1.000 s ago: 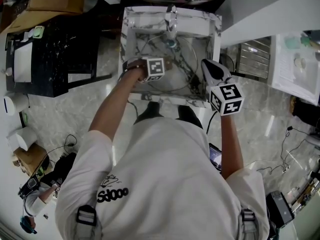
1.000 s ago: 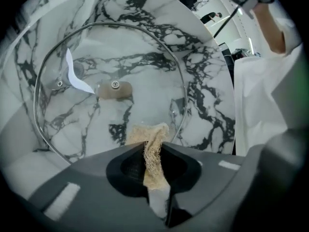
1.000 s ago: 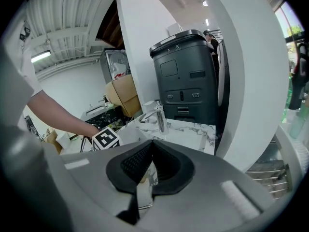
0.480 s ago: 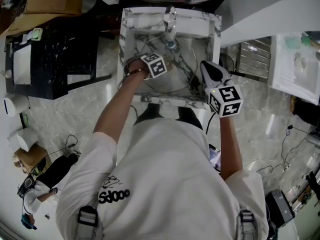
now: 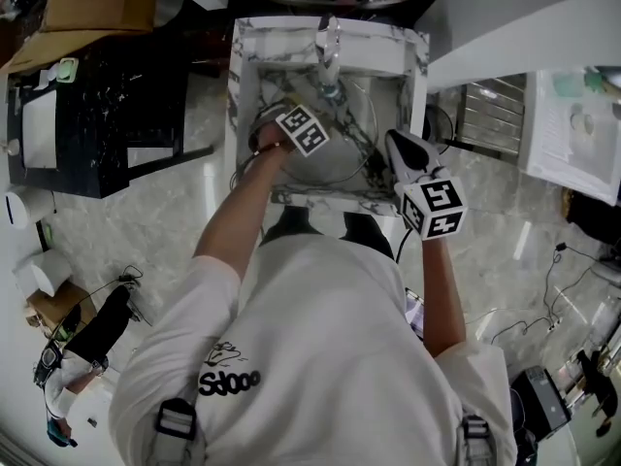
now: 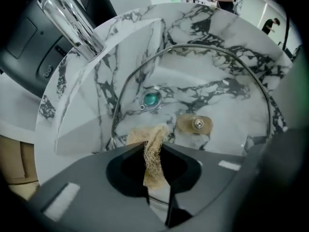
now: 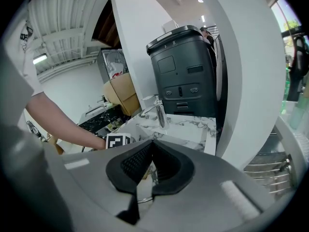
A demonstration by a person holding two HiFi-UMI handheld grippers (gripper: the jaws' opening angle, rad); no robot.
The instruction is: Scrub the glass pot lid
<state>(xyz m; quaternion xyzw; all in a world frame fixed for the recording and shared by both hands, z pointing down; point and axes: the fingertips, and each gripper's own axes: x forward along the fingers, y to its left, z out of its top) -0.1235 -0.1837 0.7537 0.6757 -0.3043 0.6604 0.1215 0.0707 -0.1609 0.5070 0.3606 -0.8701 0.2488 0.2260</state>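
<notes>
Sliding left gripper (image 6: pixel 153 143) from sink's (image 5: pixel 243 56) front-left corner toward middle, nearer drain (image 6: pixel 151 99). Squeezing tan scrub pad (image 6: pixel 153 161) tight, rubbing over glass pot lid (image 6: pixel 222 95) lying in basin. Pinching lid rim with right gripper (image 7: pixel 150 146) at right edge. Reaching fresh glass; likely needing more strokes.

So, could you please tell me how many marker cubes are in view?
2. One cube rides the left hand-held gripper inside the sink; the other cube sits on the right hand-held gripper by the sink's front right corner. None seem hidden.
</notes>
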